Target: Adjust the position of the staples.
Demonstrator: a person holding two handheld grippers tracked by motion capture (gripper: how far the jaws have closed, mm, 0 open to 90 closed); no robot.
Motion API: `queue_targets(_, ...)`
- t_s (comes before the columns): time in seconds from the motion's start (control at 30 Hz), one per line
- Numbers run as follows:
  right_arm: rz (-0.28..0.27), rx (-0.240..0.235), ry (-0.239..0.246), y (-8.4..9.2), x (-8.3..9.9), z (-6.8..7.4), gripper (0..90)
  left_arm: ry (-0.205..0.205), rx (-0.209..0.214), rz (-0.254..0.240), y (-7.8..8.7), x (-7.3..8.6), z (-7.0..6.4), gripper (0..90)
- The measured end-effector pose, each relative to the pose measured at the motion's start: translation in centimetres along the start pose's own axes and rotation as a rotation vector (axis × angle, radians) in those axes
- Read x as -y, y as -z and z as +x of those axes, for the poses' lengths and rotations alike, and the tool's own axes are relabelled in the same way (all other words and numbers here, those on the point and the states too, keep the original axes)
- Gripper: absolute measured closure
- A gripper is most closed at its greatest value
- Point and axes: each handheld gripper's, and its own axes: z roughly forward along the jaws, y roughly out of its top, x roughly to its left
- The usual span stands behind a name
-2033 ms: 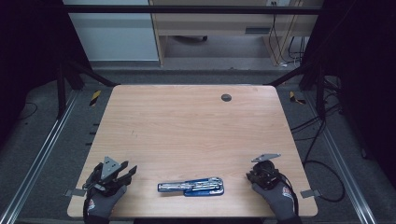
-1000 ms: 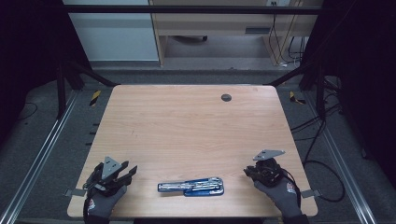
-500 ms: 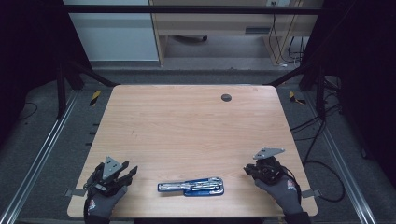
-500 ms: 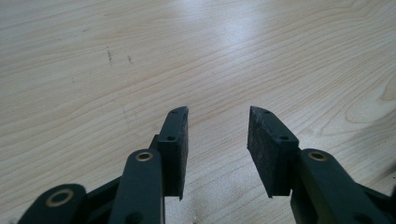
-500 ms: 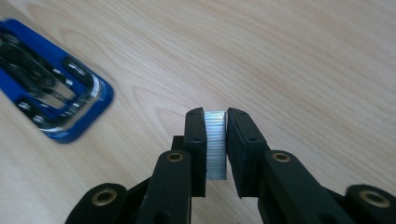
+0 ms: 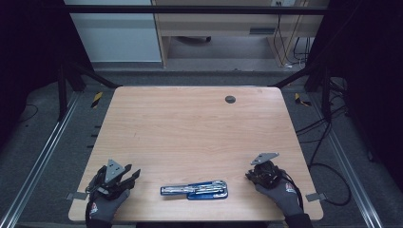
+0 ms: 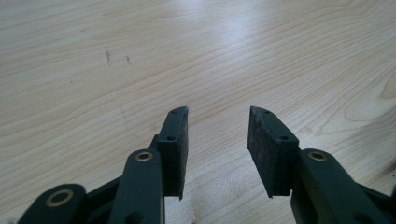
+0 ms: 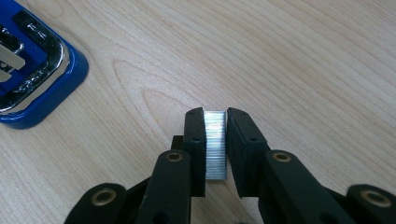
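The table point(image 6: 199, 128) is a light wood-grain top with rounded corners, set on a dark metal frame. A blue stapler point(image 6: 195, 190) with chrome parts lies flat on it near the front edge, between the left gripper point(image 6: 124, 176) and the right gripper point(image 6: 252, 175), closer to the right one. A small dark round disc point(image 6: 230, 99) sits near the far edge, well apart from both grippers.
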Motion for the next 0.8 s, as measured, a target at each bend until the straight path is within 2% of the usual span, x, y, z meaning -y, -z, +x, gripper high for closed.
queue_targets(0.23,-0.009,0.002,0.001,0.5,-0.1,0.0,74.3,0.001,0.003,0.000,0.0,0.0,0.0,58.5)
queue_targets(0.33,-0.018,0.004,-0.012,0.9,0.0,-0.1,74.4,0.002,0.004,0.001,0.0,0.0,0.0,58.4)
queue_targets(0.5,-0.005,0.005,-0.063,0.9,0.3,-0.3,77.5,0.001,0.006,0.003,0.0,0.0,0.0,58.3)
queue_targets(0.8,-0.005,-0.002,-0.072,0.6,0.0,0.3,77.9,0.001,0.007,0.006,-0.1,0.0,0.0,58.3)
